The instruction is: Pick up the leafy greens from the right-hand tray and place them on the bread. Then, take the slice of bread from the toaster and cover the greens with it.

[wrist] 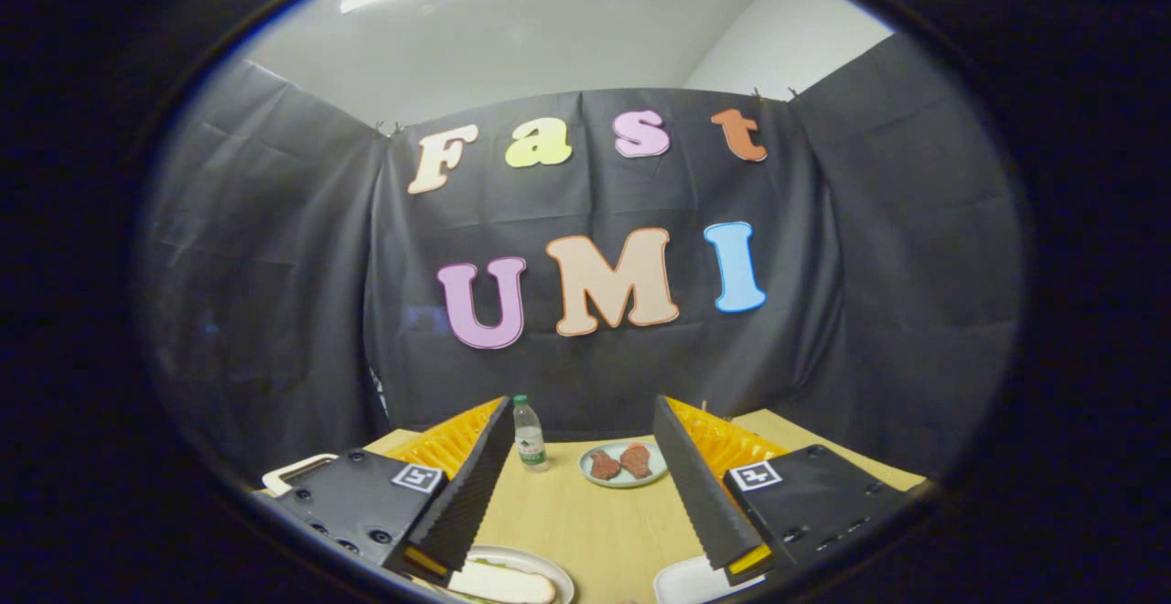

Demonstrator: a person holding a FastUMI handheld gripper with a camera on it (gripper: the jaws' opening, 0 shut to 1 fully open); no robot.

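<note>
Claw (585, 485) held high over the counter (585, 512), fingers spread wide, gripping nothing. Bread (503, 583) on its plate (540, 563) low beneath the left finger; white right-hand tray (686, 581) just under the right finger's tip, greens themselves out of sight. Next move likely down and rightward. Beyond the fingers: bottle (528, 435), small plate (625, 465) with two brown pieces.

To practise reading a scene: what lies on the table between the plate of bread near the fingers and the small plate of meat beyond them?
Bare table in the gripper view; the open gripper holds nothing between bread plate and meat plate.
</note>
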